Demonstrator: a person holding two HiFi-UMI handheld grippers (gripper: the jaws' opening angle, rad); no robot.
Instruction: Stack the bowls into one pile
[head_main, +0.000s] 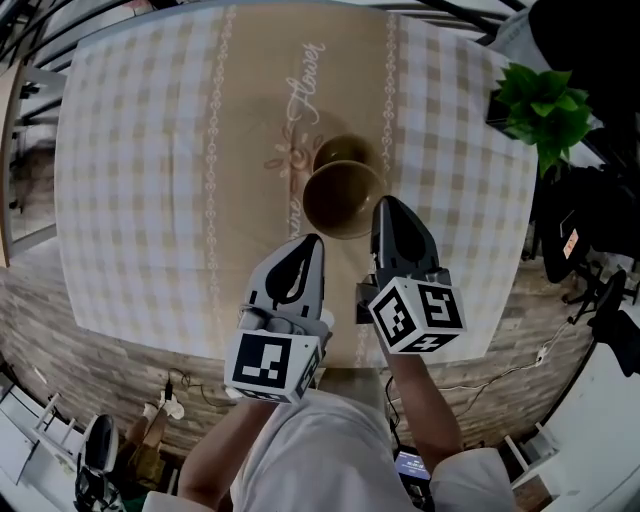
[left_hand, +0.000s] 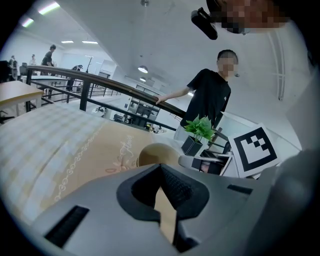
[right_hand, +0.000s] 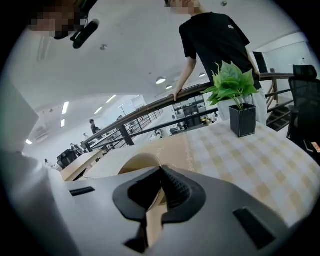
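Left claw (left_hand: 161, 168): jaws are pressed together at the tips and nothing is held between them. Right claw (right_hand: 161, 170): jaws are likewise closed tip to tip and empty.

In the head view the left claw (head_main: 312, 243) is held just short of the near bowl (head_main: 343, 198), which lies ahead of it and slightly to its right. The right claw (head_main: 386, 204) is placed just beside that bowl's right rim; contact cannot be told. A marker cube (head_main: 416, 314) is seen at the rear of the right claw.

The near bowl is seen just past the tips in the left gripper view (left_hand: 157, 152) and just past and left of the tips in the right gripper view (right_hand: 136, 162). The far bowl (head_main: 345, 152) sits directly beyond the near bowl, and the two overlap in the head view. Whether one rests on the other cannot be told.

Both bowls are carried on the table (head_main: 150, 180), which is covered by a checked cloth (head_main: 450, 150) with a tan centre strip.

Further out, ahead and to the right of the right claw, a potted plant (head_main: 540, 100) stands at the table's far right corner. Beyond it a person (right_hand: 215, 40) in a black shirt is seen with a hand on a railing (right_hand: 150, 107).
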